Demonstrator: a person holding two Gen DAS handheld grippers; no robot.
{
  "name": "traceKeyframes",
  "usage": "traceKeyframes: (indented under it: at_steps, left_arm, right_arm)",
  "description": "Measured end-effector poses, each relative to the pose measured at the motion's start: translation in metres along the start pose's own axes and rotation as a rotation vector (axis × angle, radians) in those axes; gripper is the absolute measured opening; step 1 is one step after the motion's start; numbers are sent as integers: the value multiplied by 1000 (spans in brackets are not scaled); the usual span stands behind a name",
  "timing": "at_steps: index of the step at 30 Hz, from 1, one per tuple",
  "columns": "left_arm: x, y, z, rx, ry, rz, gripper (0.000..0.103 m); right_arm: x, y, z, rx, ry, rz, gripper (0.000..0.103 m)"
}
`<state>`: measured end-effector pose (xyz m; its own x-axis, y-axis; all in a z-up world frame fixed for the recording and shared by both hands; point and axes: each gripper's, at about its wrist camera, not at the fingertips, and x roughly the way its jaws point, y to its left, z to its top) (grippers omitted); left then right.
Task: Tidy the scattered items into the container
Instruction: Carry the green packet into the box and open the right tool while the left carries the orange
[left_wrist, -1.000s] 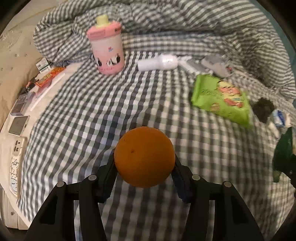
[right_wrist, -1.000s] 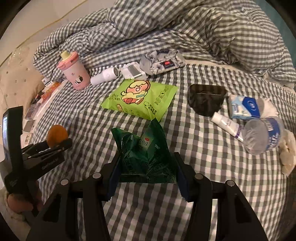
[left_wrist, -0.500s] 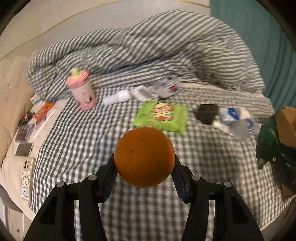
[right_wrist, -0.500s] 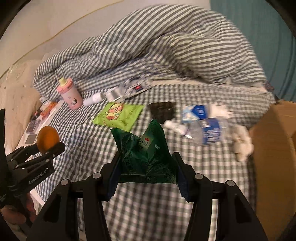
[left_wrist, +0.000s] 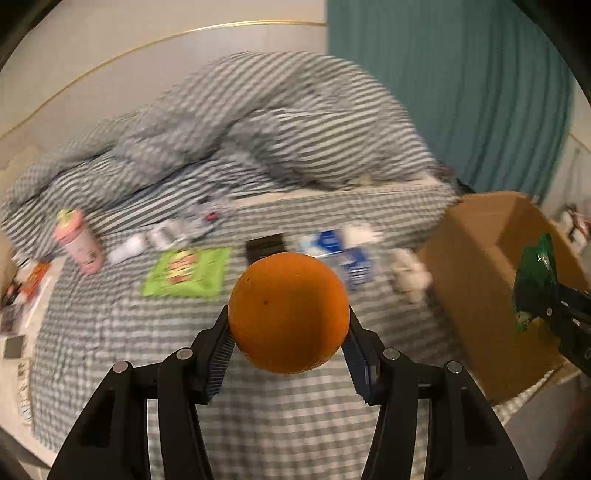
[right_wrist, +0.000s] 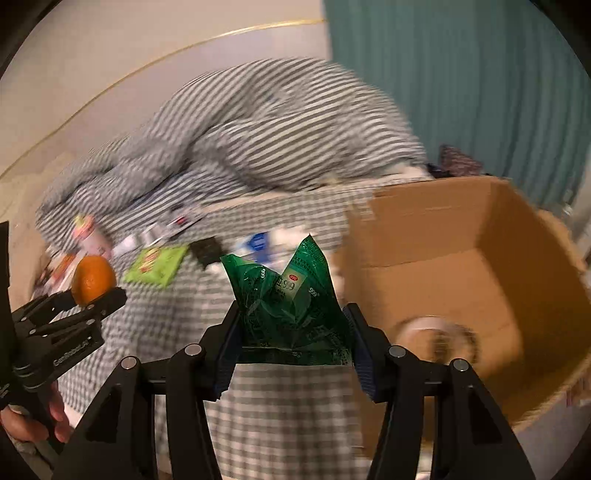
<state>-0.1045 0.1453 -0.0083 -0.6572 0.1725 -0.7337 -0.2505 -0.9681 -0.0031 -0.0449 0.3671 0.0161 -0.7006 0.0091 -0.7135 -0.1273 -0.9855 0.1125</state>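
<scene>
My left gripper (left_wrist: 289, 332) is shut on an orange (left_wrist: 289, 313), held above the checked bed; the orange (right_wrist: 92, 280) also shows at the left of the right wrist view. My right gripper (right_wrist: 291, 332) is shut on a crumpled dark green packet (right_wrist: 288, 295), which appears again as the packet (left_wrist: 535, 277) at the right of the left wrist view. An open cardboard box (right_wrist: 461, 266) stands beside the bed's right edge, just right of the green packet. On the box floor lies a roll of tape (right_wrist: 436, 332), blurred.
Scattered on the bed are a pink cup (left_wrist: 79, 243), a lime snack bag (left_wrist: 186, 271), a black pouch (left_wrist: 264, 247), a blue-white pack (left_wrist: 343, 254) and white tissue (left_wrist: 410, 277). A rumpled duvet (left_wrist: 258, 129) lies behind. A teal curtain (left_wrist: 461, 92) hangs at the right.
Both grippers have risen and swung right, away from the bed's middle, still gripping the orange and the green packet. The cardboard box has come into view at the right.
</scene>
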Motion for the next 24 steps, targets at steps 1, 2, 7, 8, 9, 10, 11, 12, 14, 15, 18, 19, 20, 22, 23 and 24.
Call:
traceKeyframes:
  at_steps: [1, 2, 7, 8, 9, 10, 11, 12, 14, 15, 18, 19, 20, 22, 23, 24]
  left_arm:
    - [0, -14, 3, 16, -1, -9, 56]
    - [1, -28, 6, 33, -6, -19, 56]
    - [-3, -96, 24, 117, -28, -108, 56]
    - [-3, -105, 28, 128, -30, -121, 56]
    - [-3, -119, 31, 144, -33, -137, 56]
    - [-3, -129, 34, 153, -34, -151, 56]
    - [-2, -138, 37, 160, -32, -168, 56]
    - [0, -149, 40, 167, -27, -186, 56]
    - [4, -165, 44, 182, -20, -203, 56]
    - [7, -174, 45, 192, -16, -208, 56]
    - [13, -195, 48, 211, -8, -222, 56]
    - [15, -200, 49, 215, -6, -225, 56]
    - [18, -207, 51, 222, -4, -227, 56]
    - [22, -217, 52, 237, -3, -229, 56]
    - [24, -223, 53, 242, 1, -231, 56]
    - [25, -227, 53, 247, 5, -235, 56]
  right_arm:
    - [-4, -13, -1, 18, -3, -16, 53]
    - [-7, -29, -2, 40, -6, -36, 53]
    - [-8, -96, -18, 137, 11, -123, 53]
    - [-7, -108, -23, 158, 19, -130, 53]
    - [-5, -117, -26, 174, 26, -137, 53]
    - [-4, -124, -28, 184, 31, -143, 53]
    - [-3, -130, -30, 191, 34, -149, 53]
    - [-4, -135, -30, 194, 36, -155, 53]
    - [-4, -143, -30, 196, 36, -155, 53]
    - [-4, -145, -29, 193, 33, -157, 55]
    - [-4, -152, -26, 185, 23, -184, 79]
    - [-5, -155, -25, 184, 18, -193, 86]
    - [-7, -158, -25, 184, 6, -202, 89]
    - [-9, -160, -24, 176, -8, -213, 89]
    - [-10, -162, -23, 172, -12, -222, 89]
    - [-12, -164, -22, 169, -17, -232, 89]
